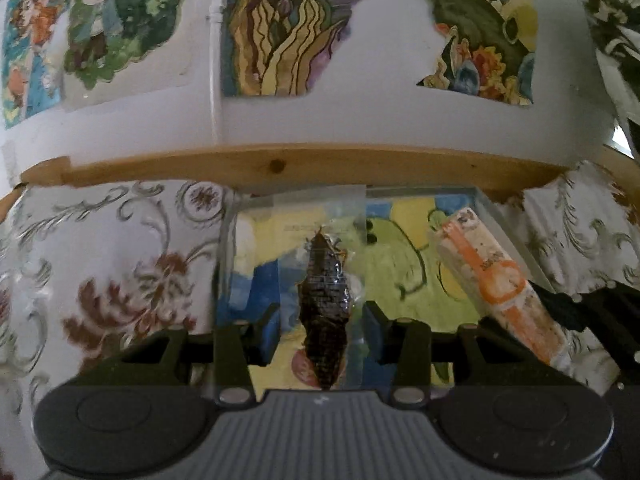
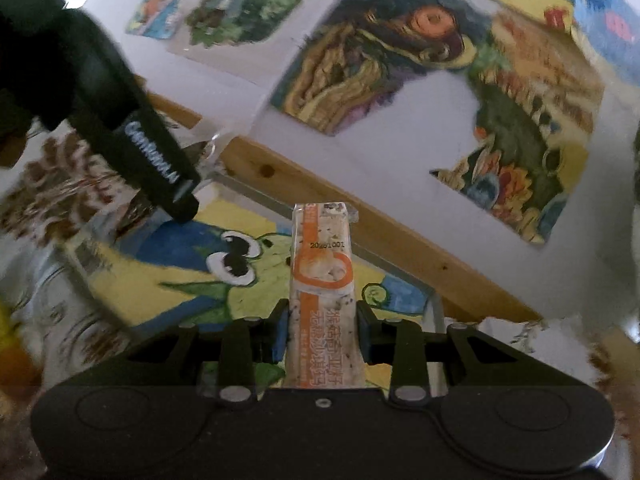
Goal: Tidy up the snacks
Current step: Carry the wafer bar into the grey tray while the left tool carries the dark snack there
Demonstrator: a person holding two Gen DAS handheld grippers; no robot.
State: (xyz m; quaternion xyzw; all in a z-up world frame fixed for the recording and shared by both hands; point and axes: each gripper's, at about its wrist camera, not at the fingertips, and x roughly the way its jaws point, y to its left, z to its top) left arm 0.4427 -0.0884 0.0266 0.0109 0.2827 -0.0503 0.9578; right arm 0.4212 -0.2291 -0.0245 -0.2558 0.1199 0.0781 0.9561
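While the orange-and-white snack bar [image 2: 322, 280] stands gripped between the blue pads of the right gripper [image 2: 322, 330], its wrapper shows a stamped date code that seems to read "20251001", though the middle digits are smudged, above an orange ring framing a picture of pale pieces. Orange Chinese characters run along the lower part of the wrapper; they are too soft to read with certainty. The bar points forward over a clear tray [image 2: 436, 304] whose floor carries a cartoon frog drawing [image 2: 236, 264] in green, yellow and blue.

From the left wrist view, the same bar [image 1: 498, 280] leans at the right side of the tray [image 1: 486, 204]. The left gripper [image 1: 322, 330] has its blue pads set a little apart on either side of a dark brown snack in a clear packet [image 1: 326, 304]; whether the pads actually press the packet cannot be told. The packet lies lengthwise over the tray's frog drawing [image 1: 384, 264].

In the right wrist view the left gripper's black body [image 2: 152, 160] shows white lettering, too blurred to make out. The tray sits on a floral tablecloth [image 1: 120, 264], edged by a wooden rail [image 1: 280, 166], with painted pictures [image 1: 300, 28] on the white wall behind.
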